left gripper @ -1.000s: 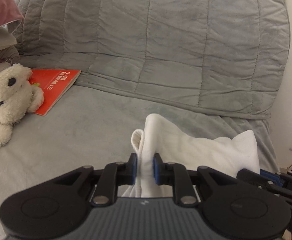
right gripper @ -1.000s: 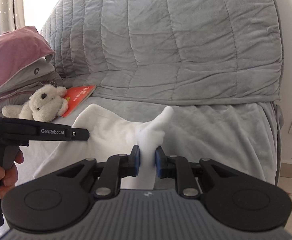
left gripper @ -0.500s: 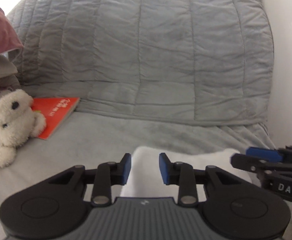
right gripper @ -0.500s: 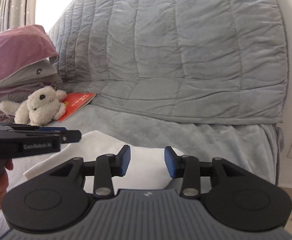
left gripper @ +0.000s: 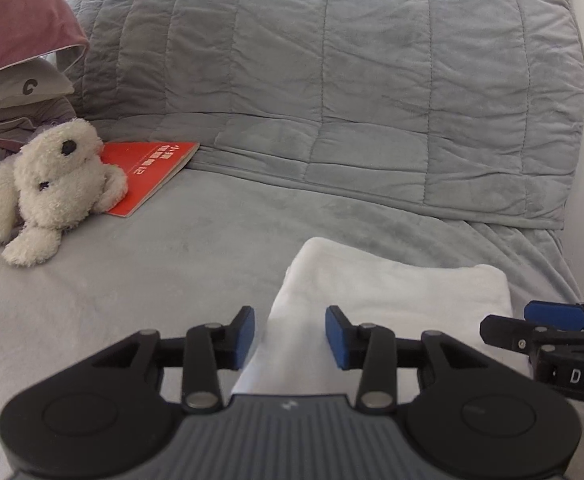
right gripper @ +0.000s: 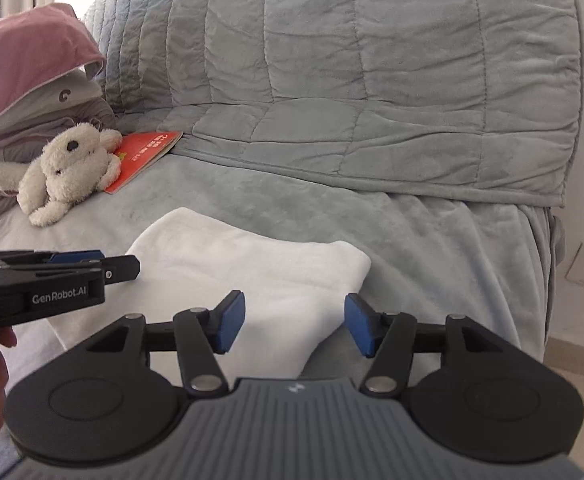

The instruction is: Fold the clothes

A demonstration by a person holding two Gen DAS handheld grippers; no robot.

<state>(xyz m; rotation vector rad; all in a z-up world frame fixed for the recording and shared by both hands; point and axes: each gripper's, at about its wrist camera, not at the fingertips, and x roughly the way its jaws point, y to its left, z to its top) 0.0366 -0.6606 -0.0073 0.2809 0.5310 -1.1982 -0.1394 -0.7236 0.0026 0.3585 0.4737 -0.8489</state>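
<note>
Sofa (left gripper: 219, 240) fills pretty much everything I'm seeing, covered in a grey quilted throw (left gripper: 372, 80) that drapes down the backrest. Next biggest is the white folded garment (right gripper: 251, 264), lying flat on the seat cushion right in front of both my tools. My left gripper (left gripper: 289, 336) has its jaws spread wide with nothing in them, hanging over the near left edge of the cloth. My right gripper (right gripper: 295, 326) is spread too, over the cloth's right corner, not gripping anything. Off to the left there's a stack of folded clothes (right gripper: 23, 92) with a pink piece on top, then a cream plush dog (left gripper: 51, 184) lying partly on a red booklet (left gripper: 151, 168).
</note>
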